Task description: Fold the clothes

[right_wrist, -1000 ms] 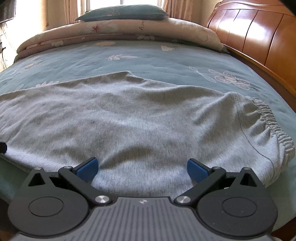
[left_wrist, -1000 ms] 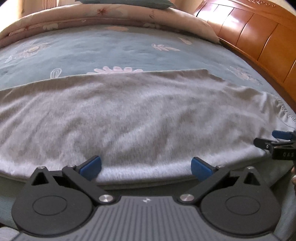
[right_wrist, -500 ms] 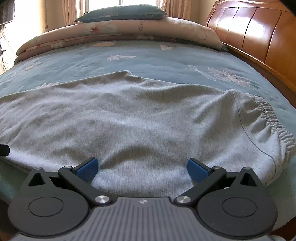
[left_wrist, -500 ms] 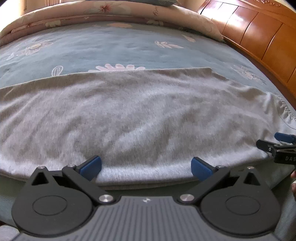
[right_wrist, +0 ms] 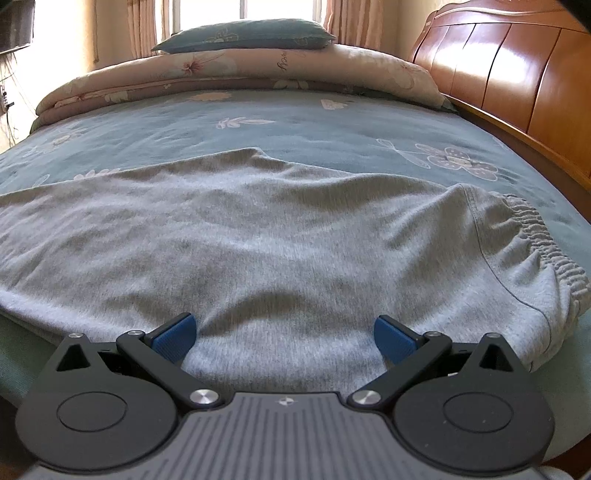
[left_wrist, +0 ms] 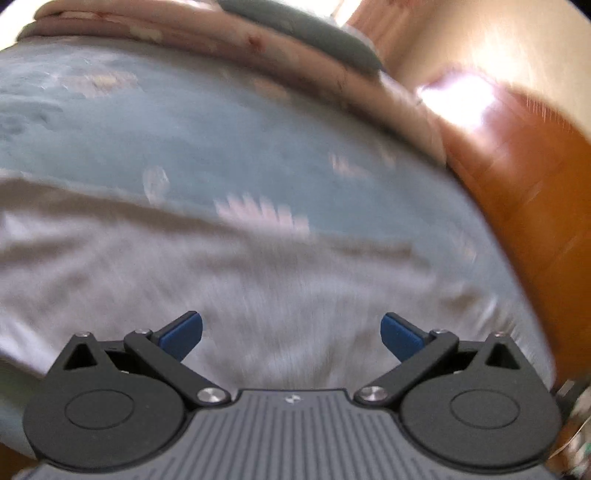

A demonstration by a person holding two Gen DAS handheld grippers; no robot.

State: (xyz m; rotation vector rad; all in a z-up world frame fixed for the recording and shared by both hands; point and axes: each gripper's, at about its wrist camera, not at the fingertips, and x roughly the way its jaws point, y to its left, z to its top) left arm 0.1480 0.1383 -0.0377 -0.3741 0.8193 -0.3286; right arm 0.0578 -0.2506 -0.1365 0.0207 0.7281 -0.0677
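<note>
With both tools spread wide and empty, the grey garment lies flat on the bed.

Right gripper and left gripper sit at the garment's near edge, the left view motion-blurred. Its elastic waistband lies rightward. Beneath is a teal floral bedspread; beyond, a folded pink quilt carrying a pillow, a wooden headboard right, and a curtained window.

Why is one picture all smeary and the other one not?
Left wrist view: motion blur smears the grey pants and bedspread, with glare on the headboard. Right wrist view: sharp, sunlit from the window, edges bent by the fisheye.
</note>
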